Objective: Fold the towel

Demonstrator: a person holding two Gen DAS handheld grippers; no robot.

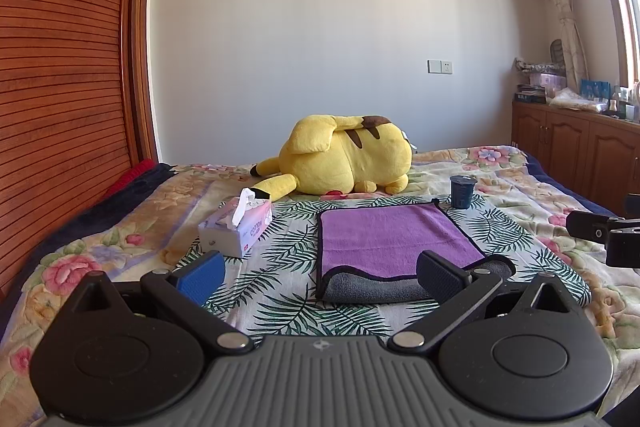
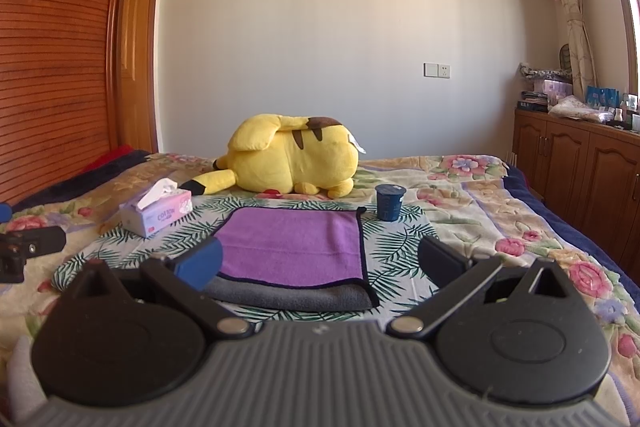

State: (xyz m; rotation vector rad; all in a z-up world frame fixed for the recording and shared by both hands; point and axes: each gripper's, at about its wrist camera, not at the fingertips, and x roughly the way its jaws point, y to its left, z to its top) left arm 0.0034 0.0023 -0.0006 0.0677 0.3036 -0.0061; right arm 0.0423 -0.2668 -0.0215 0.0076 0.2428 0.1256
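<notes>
Left gripper (image 1: 320,273) wide open, holding nothing, above near edge of folded towel (image 1: 384,239). Right gripper (image 2: 320,265) same: wide open, nothing held.

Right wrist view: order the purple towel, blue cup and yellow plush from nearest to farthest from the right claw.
1. Purple towel with grey underside, straight ahead on the leaf-print cloth.
2. Dark blue plastic cup, beyond the towel's far right corner.
3. Yellow plush toy, farthest, toward the wall.

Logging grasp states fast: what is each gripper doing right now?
Left gripper: open, holding nothing, just short of the towel.
Right gripper: open, holding nothing, also short of the towel.
</notes>
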